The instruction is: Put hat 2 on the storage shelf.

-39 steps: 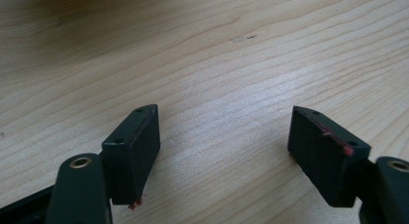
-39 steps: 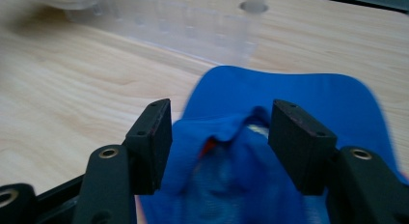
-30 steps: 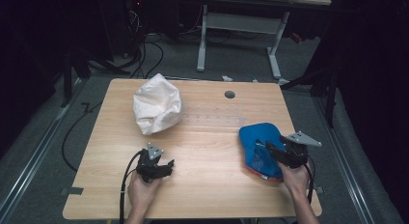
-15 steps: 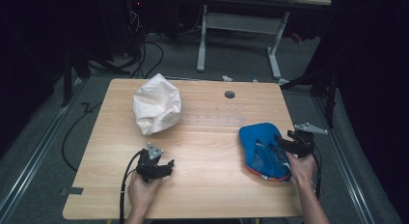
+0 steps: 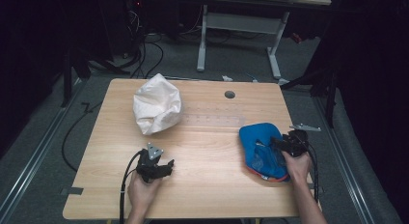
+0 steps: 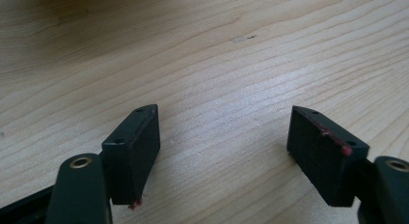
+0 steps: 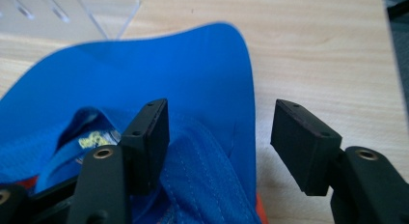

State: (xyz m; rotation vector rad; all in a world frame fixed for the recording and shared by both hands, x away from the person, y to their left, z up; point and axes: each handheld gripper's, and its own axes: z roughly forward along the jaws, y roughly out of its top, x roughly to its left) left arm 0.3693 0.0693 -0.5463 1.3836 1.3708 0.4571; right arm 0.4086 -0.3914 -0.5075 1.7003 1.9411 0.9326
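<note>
Lying flat on the light wooden counter (image 5: 207,156), everything is spread out so each piece has its own patch of bare wood. Largest is the crumpled white bag (image 5: 157,104) at the far left, well apart from both my hands, left there, I judge, because it is not what I am working on. Between it and the cap lies a clear plastic sheet (image 5: 212,120), flat on the counter.

Next is the blue cap (image 5: 261,149) at the right side, its brim pointing away from me and its orange underside edge peeking out at the near end. It sits close to my right hand so I can take its edge without reaching.

My right tongs (image 7: 219,147) are low at the cap's right edge, one black pad over the blue fabric, the other over bare wood, so the rim lies between them. They have just been closing a little but are not pressing on the fabric yet.

My left tongs (image 6: 224,151) rest apart over empty wood, the hand lying low near my edge of the counter, waiting.
</note>
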